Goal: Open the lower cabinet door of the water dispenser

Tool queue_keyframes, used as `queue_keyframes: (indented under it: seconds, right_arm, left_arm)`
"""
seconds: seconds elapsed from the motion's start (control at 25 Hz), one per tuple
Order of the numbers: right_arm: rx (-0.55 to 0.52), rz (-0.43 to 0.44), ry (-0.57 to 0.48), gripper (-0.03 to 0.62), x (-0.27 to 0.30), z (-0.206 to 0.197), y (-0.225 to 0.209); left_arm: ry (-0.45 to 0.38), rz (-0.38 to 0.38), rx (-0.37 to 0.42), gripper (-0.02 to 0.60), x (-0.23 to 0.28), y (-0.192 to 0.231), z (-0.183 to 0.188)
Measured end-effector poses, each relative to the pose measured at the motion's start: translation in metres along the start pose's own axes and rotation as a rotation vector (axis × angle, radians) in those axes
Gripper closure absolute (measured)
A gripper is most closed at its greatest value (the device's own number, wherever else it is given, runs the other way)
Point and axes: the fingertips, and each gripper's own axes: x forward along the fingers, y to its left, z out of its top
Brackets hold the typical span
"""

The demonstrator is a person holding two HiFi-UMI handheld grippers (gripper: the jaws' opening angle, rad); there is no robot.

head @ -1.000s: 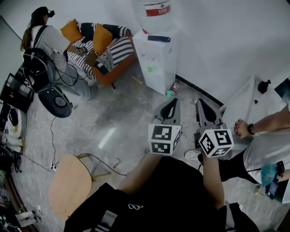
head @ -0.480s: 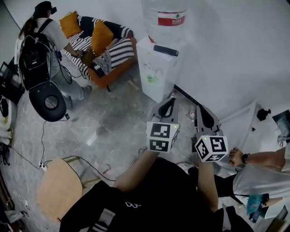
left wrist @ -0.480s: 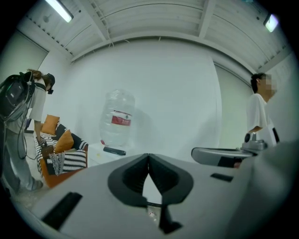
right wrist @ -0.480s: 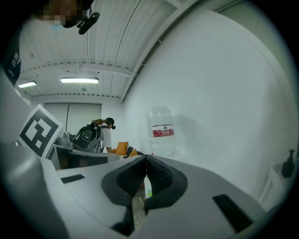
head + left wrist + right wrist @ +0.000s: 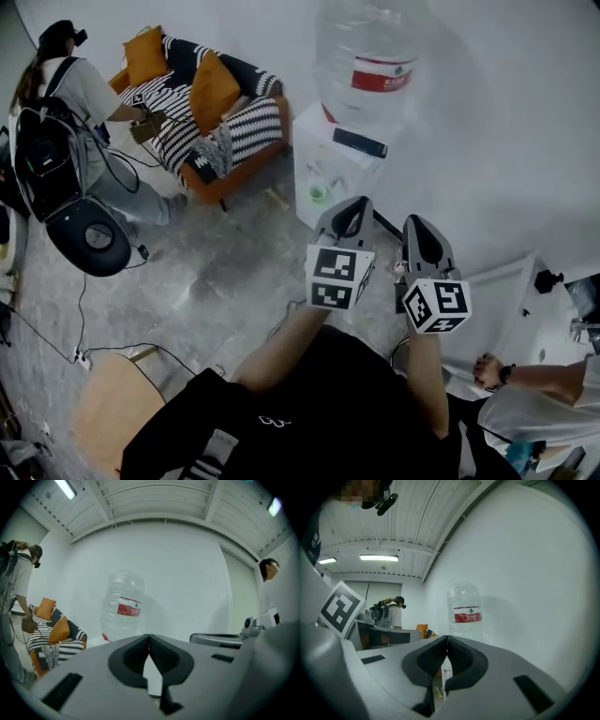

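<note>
We hold the left gripper (image 5: pixel 349 210) and right gripper (image 5: pixel 416 231) pressed together on nothing. The water dispenser (image 5: pixel 325 171) stands at eleven o'clock, apparently untouched.

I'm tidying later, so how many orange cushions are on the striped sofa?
2. One cushion at the sofa's left end, beside the standing person; another cushion further right against the backrest. The person may hide more.

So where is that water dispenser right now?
In the head view, the water dispenser stands at top centre against the white wall, just right of the striped sofa.
</note>
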Motion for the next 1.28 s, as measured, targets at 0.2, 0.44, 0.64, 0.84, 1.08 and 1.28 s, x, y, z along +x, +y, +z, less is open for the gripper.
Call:
queue_keyframes:
  seconds: [0.2, 0.44, 0.64, 0.84, 1.08, 1.28]
  right_arm:
    - [0.01, -0.017, 0.024, 0.583, 0.027, -0.009, -0.005]
    - [0.035, -0.045, 0.062, 0.583, 0.036, -0.028, -0.016]
    - [0.056, -0.031, 0.098, 0.583, 0.042, -0.042, -0.015]
    - [0.087, -0.019, 0.144, 0.583, 0.05, -0.063, -0.017]
    - [0.145, 0.008, 0.207, 0.583, 0.065, -0.102, -0.024]
    - [0.181, 0.035, 0.267, 0.583, 0.073, -0.134, -0.024]
  left_arm:
    - [0.024, -0.005, -0.024, 0.571, 0.011, 0.022, -0.006]
    - [0.067, 0.035, -0.069, 0.57, 0.014, 0.044, -0.027]
    - [0.105, 0.051, -0.095, 0.571, 0.021, 0.052, -0.039]
    - [0.156, 0.068, -0.108, 0.571, 0.033, 0.06, -0.056]
    - [0.235, 0.079, -0.105, 0.571, 0.053, 0.066, -0.094]
    - [0.297, 0.067, -0.117, 0.571, 0.066, 0.058, -0.127]
